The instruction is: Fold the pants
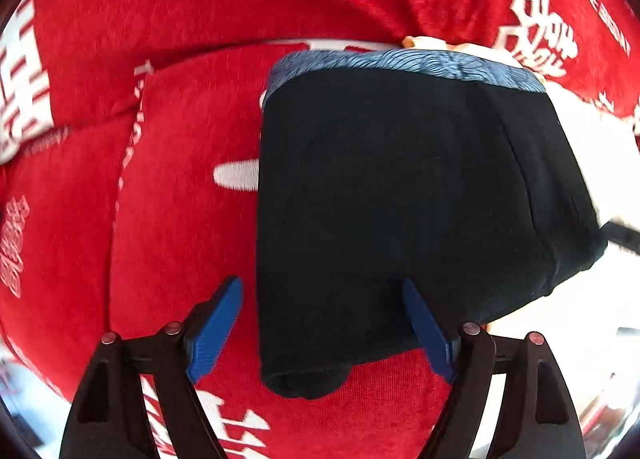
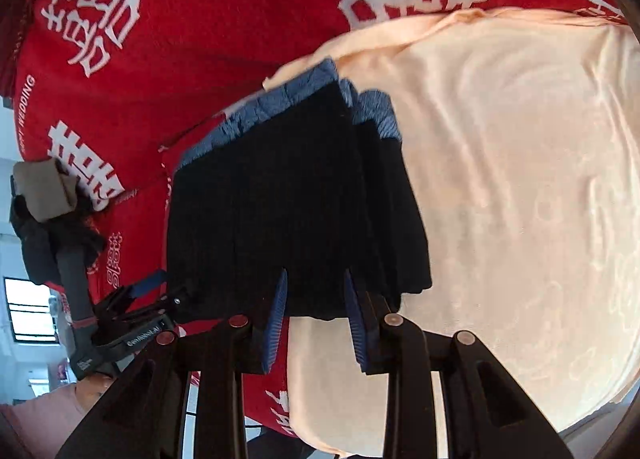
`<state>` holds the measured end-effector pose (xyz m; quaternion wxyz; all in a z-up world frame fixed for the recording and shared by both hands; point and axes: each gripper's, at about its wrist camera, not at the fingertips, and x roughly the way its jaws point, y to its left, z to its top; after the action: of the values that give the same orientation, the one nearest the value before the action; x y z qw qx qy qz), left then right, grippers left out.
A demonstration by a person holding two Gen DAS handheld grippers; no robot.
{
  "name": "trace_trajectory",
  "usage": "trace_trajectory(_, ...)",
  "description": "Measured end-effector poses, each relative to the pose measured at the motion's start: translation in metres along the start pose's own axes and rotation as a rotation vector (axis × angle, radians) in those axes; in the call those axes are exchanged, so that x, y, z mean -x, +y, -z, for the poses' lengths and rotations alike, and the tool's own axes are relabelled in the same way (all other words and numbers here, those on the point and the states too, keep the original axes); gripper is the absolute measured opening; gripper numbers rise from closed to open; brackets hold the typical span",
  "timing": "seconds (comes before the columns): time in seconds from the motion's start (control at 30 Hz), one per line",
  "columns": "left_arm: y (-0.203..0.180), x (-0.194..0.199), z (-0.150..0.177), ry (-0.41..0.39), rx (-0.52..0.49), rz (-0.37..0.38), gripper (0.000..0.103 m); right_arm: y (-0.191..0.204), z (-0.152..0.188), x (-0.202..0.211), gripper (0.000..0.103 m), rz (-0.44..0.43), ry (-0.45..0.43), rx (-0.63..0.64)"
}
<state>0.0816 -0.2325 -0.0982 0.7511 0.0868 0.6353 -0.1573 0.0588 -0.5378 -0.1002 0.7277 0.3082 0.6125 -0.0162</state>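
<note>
A red blanket with white characters covers the surface, and 1 peach cloth lies over part of it. On both rests 1 pair of dark pants with a blue patterned waistband, already folded into a thick stack. The fabric looks soft, light and limp, likely to sag, so taking hold at the layered hem edge seems best. There are 2 tongs: the left tongs stand wide, straddling a hem corner; the right tongs are narrower, unclosed, at the near edge.
</note>
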Motion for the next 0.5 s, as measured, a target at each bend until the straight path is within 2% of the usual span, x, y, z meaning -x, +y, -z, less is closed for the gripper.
trace_trajectory(0.1, 0.002, -0.004, 0.001, 0.022, 0.026, 0.020, 0.082, -0.006, 0.009, -0.021, 0.032, 0.054, 0.029, -0.012)
trace_trajectory(0.23, -0.002, -0.003, 0.002, 0.008, 0.003, 0.001, 0.083, -0.008, 0.014, -0.020, 0.032, 0.054, 0.025, -0.022)
trace_trajectory(0.33, -0.002, -0.004, -0.001, 0.022, 0.013, -0.014, 0.092, -0.006, 0.016, -0.020, 0.032, 0.066, 0.039, -0.013)
trace_trajectory(0.5, 0.002, -0.004, -0.001, 0.033, 0.033, 0.005, 0.092, -0.003, 0.017, -0.020, 0.033, 0.074, 0.034, -0.024)
